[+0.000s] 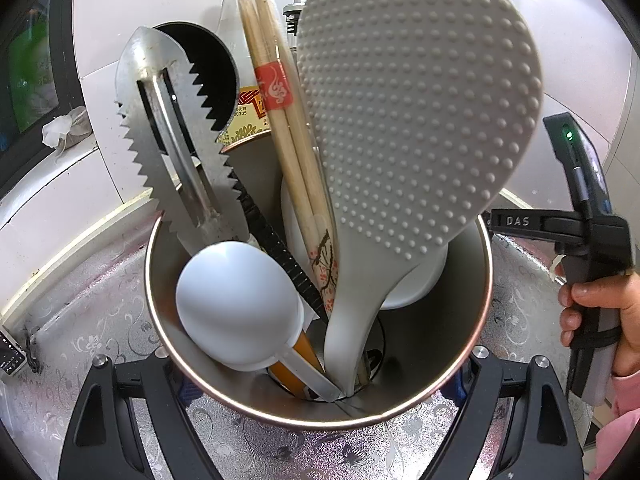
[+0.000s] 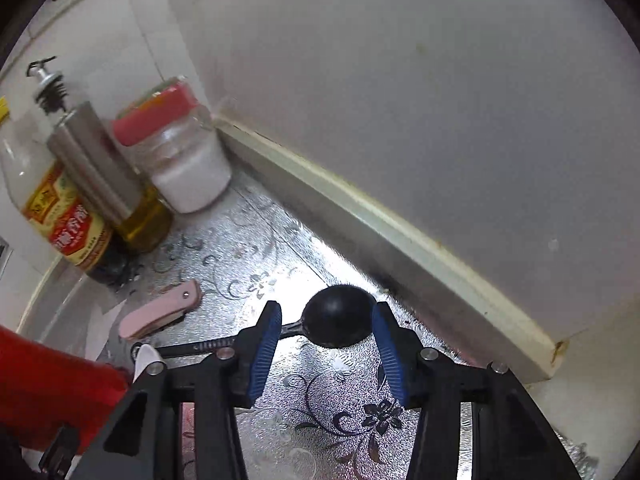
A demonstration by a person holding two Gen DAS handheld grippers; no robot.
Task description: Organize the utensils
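The silver floral-patterned table (image 2: 320,412) carries everything. On it stands the round steel utensil holder (image 1: 460,320), clamped at its near rim by the left gripper (image 1: 320,416), fingers pressed tight against its wall, probably to steady it. Inside the holder lean a white dimpled rice paddle (image 1: 416,112), a serrated steel scraper (image 1: 172,140), wrapped bamboo chopsticks (image 1: 276,96) and a white spoon (image 1: 236,300). Away from the holder, a black plastic spoon (image 2: 338,316) lies flat on the table; the right gripper (image 2: 328,344) has its blue fingers (image 2: 266,348) half open, straddling the bowl without pressing it.

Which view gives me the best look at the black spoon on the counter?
The right wrist view: the black spoon lies on the patterned counter with its bowl between the right gripper's blue fingers, not yet gripped. The left wrist view doesn't show it.
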